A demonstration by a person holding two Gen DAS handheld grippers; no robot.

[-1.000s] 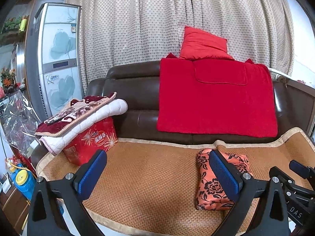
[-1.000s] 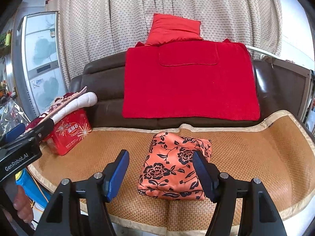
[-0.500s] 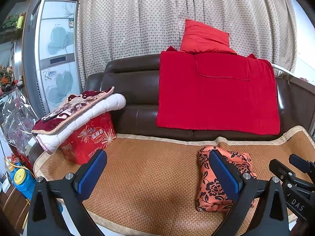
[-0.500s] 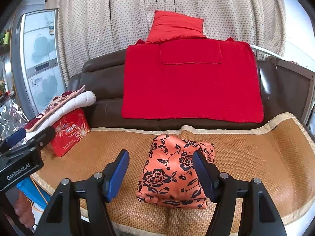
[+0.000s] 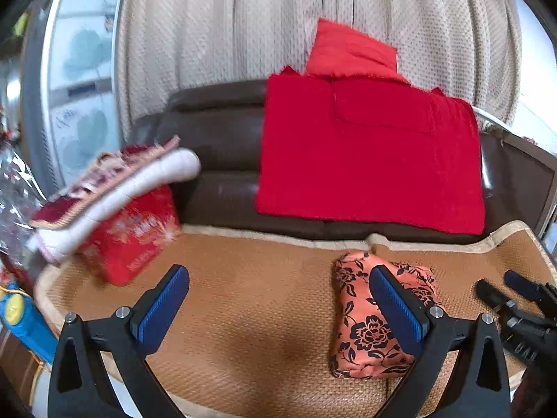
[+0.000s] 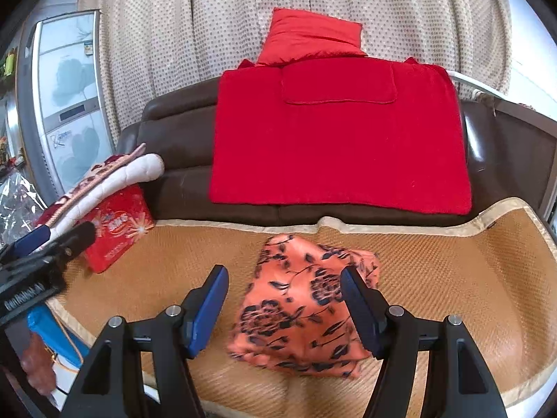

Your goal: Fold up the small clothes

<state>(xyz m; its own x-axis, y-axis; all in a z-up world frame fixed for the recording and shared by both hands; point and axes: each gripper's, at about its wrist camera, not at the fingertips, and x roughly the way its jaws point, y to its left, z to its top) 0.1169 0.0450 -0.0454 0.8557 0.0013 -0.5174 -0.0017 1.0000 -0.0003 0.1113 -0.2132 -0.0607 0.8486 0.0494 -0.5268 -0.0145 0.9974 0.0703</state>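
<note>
Both grippers have drifted closer to the couch seat since a second ago, and the orange floral garment (image 6: 299, 310) looms larger. Your right gripper (image 6: 283, 308) stands wide and empty, framing the bundle; your left gripper (image 5: 278, 308) is equally wide, with bare woven mat (image 5: 243, 313) between its pads. That cloth looks light, soft and a bit slippery, so pinch a free edge or corner, not the bulky middle.
</note>
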